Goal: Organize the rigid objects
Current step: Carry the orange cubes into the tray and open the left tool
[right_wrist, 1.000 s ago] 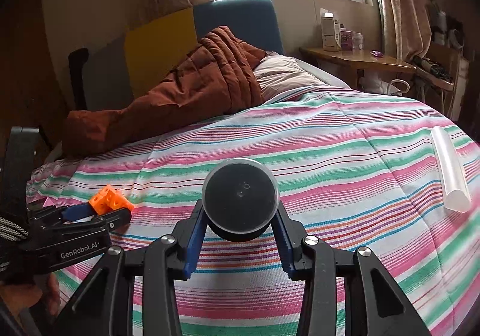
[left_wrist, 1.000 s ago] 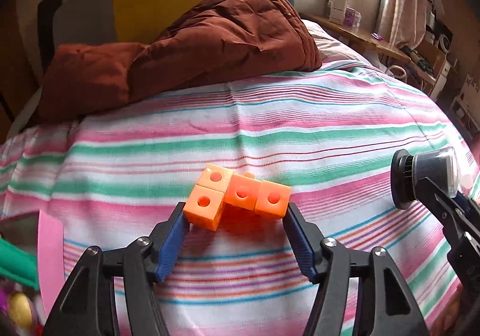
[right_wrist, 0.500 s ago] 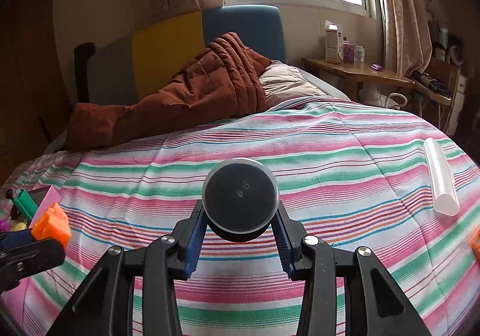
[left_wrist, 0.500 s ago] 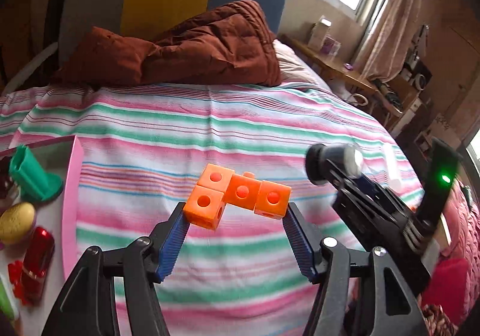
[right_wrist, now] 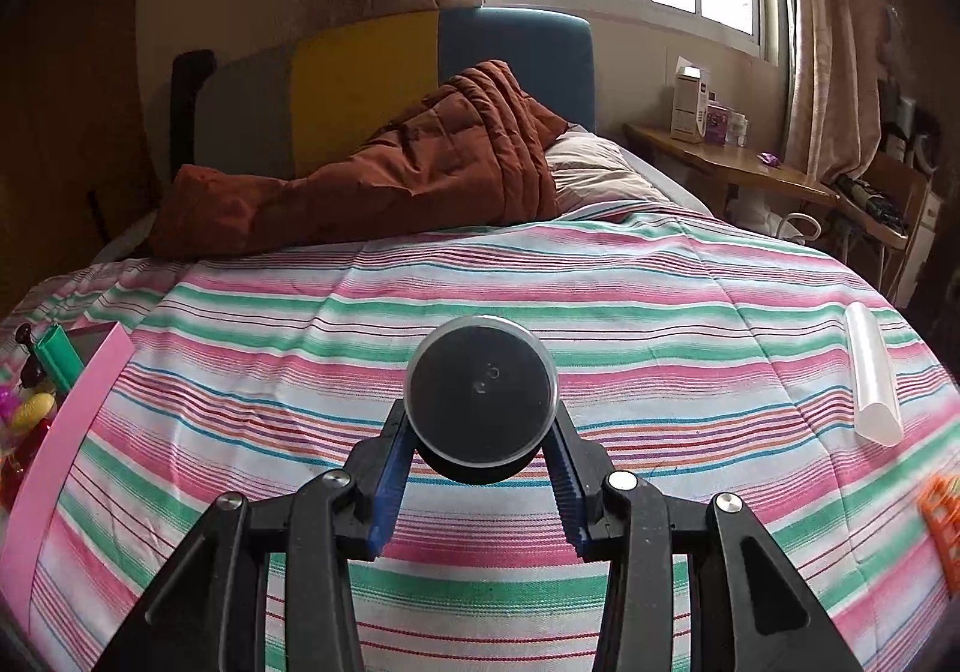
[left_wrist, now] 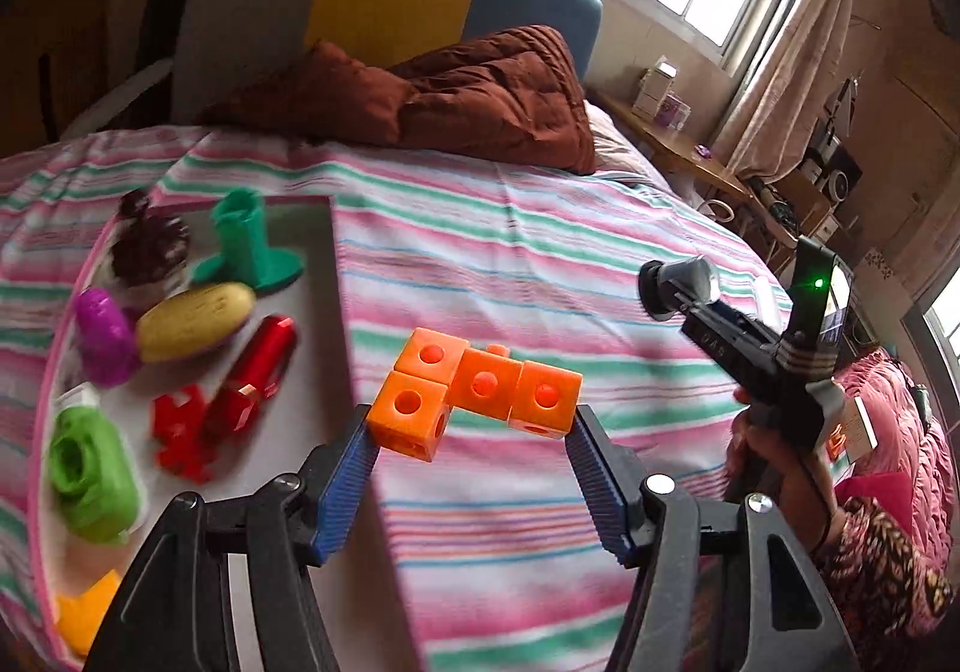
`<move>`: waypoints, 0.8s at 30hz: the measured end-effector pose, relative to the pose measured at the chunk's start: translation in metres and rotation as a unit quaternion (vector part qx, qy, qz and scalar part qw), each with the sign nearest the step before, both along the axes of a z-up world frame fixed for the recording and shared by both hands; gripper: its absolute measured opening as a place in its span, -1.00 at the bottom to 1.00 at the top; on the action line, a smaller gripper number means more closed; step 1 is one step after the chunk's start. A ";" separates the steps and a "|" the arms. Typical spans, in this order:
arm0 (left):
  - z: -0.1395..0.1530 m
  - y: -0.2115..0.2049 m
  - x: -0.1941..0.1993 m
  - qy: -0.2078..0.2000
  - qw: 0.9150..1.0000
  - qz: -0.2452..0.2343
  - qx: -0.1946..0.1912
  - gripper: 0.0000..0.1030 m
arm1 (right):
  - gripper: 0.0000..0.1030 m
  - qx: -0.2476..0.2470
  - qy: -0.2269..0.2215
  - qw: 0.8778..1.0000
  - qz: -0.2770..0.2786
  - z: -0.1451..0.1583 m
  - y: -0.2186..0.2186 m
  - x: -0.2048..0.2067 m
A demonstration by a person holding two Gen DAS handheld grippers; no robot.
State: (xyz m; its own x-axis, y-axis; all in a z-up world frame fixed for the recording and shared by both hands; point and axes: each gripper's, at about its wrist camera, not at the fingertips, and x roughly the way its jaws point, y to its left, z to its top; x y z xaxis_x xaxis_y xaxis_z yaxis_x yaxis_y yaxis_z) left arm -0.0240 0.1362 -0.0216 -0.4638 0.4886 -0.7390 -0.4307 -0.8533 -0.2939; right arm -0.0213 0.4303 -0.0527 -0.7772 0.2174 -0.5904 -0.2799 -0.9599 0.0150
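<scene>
**Two claws, each holding a toy above the striped bed**

The left claw [left_wrist: 474,432] is squeezed shut on a clump of orange plastic cubes [left_wrist: 477,390]. There are four cubes stuck together, and each one has a round hole in its face. A small peg sticks up on top. The clump hangs in the air between the blue pads, above the bed's pink, green and white striped cover [left_wrist: 540,264] and just beside the edge of the tray.

The right claw [right_wrist: 480,462] is shut on a round black thing with a silver rim [right_wrist: 480,399]. It looks like a short fat can, and its flat dark end faces the camera. It is held up above the striped cover too.

To the left lies a flat white tray with a pink rim [left_wrist: 318,324]. On it sit a bright green chunky toy [left_wrist: 90,468], a red shiny tube [left_wrist: 255,372], a yellow oval toy [left_wrist: 195,318], a purple toy [left_wrist: 105,336] and a dark green stand [left_wrist: 249,252].

Out to the right on the cover lies a clear white plastic tube [right_wrist: 873,375].

Farther back a brown puffy blanket [right_wrist: 390,186] is heaped at the head of the bed.
</scene>
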 end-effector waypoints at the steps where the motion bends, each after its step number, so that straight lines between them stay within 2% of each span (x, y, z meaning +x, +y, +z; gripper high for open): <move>1: -0.002 -0.010 0.001 -0.002 1.000 0.007 -0.002 0.26 | -0.16 0.000 0.000 1.000 -0.001 0.000 0.000 0.001; 7: -0.021 -0.057 0.005 -0.035 0.998 0.040 -0.014 0.26 | -0.16 0.006 -0.010 1.000 -0.001 0.005 -0.004 0.004; 15: -0.045 -0.089 0.006 -0.053 0.996 0.064 -0.037 0.26 | -0.16 0.008 -0.008 1.000 0.028 0.019 -0.030 0.021; 19: -0.044 -0.091 0.013 -0.050 0.997 0.054 -0.018 0.24 | -0.16 -0.013 -0.001 0.999 0.043 0.026 -0.045 0.027; 24: -0.040 -0.095 0.027 -0.029 0.998 0.058 -0.026 0.25 | -0.16 -0.041 0.001 0.997 0.062 0.032 -0.065 0.034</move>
